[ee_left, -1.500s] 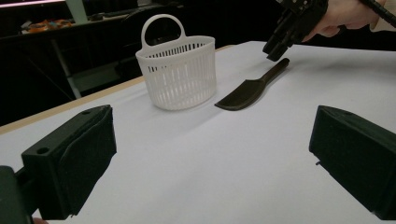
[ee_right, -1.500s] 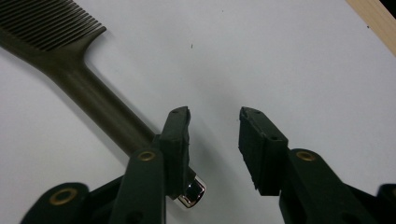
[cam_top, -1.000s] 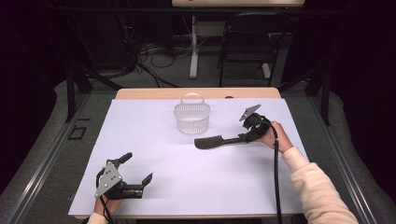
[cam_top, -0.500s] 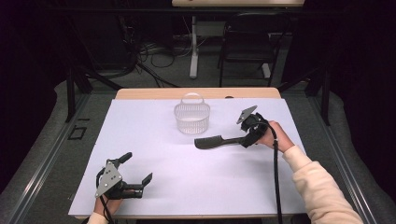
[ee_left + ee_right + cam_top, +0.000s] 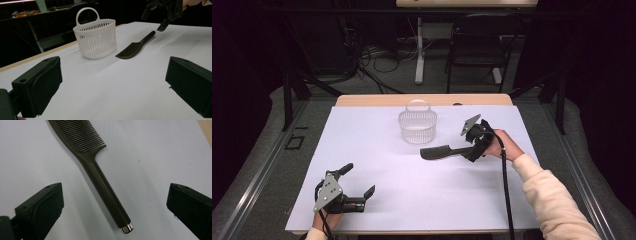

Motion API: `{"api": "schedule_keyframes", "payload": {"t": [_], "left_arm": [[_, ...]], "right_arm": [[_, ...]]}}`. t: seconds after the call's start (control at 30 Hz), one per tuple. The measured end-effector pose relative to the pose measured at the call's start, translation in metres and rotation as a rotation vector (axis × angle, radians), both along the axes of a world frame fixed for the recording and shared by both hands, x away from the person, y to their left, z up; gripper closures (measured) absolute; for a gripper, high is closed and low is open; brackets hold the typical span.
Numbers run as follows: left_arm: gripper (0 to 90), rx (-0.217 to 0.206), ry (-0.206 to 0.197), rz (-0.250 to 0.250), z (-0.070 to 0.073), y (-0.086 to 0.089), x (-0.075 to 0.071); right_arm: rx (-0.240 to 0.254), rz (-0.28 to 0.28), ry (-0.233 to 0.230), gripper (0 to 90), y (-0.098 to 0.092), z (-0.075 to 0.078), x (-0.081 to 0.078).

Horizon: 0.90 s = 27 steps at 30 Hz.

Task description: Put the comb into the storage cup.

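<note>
A dark comb [image 5: 439,152] with a long handle lies flat on the white table [image 5: 412,200], right of the middle. In the right gripper view its handle [image 5: 105,187] runs up between the jaws, its metal-tipped end nearest. My right gripper [image 5: 471,148] hovers at that handle end and its jaws have just been opening; they stand wide, pads off the comb [image 5: 82,140]. My left gripper [image 5: 358,180] rests open near the front left corner with nothing between its jaws. In the left gripper view the comb [image 5: 135,46] lies beyond them.
A white slatted basket [image 5: 417,125] with a loop handle stands upright just behind the comb, toward the back of the table; it also shows as the basket [image 5: 96,37] in the left gripper view. A cable trails from the right gripper along the sleeve.
The right gripper's jaws have spread apart around the comb's handle, and the comb stays on the table. The left gripper has not moved.
</note>
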State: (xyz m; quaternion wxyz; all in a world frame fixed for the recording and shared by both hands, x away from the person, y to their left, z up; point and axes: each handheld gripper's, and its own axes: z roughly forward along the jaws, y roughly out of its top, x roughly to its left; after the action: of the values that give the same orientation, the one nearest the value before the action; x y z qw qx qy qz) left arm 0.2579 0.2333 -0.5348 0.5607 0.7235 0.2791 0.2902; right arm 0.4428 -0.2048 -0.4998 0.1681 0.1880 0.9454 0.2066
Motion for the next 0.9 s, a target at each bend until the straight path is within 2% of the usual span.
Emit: {"api": "schedule_keyframes", "payload": {"t": [0.23,0.43,0.47,0.53,0.7,0.77,0.9], "left_arm": [[0.5,0.002,-0.006,0.001,0.0,0.0,0.0],[0.4,0.004,-0.005,0.0,0.0,0.0,0.0],[0.4,0.005,-0.004,0.0,0.0,0.0,0.0],[0.4,0.004,-0.005,0.001,0.0,0.0,0.0],[0.4,0.007,-0.007,0.001,0.0,0.0,-0.001],[0.4,0.009,-0.008,0.0,0.0,0.0,-0.001],[0.4,0.01,-0.008,-0.002,0.001,0.0,-0.001]], "right_arm": [[-0.035,0.082,0.021,0.0,0.008,0.0,0.001],[-0.074,0.138,0.039,0.0,0.015,-0.003,0.003],[-0.079,0.133,0.039,0.1,0.016,-0.003,0.003],[-0.064,0.146,0.03,3.3,0.018,-0.004,0.004],[-0.089,0.185,0.015,10.9,0.024,-0.002,0.007],[-0.1,0.194,0.032,16.7,0.027,-0.001,0.008],[-0.155,0.232,0.039,26.6,0.034,-0.001,0.01]]}}
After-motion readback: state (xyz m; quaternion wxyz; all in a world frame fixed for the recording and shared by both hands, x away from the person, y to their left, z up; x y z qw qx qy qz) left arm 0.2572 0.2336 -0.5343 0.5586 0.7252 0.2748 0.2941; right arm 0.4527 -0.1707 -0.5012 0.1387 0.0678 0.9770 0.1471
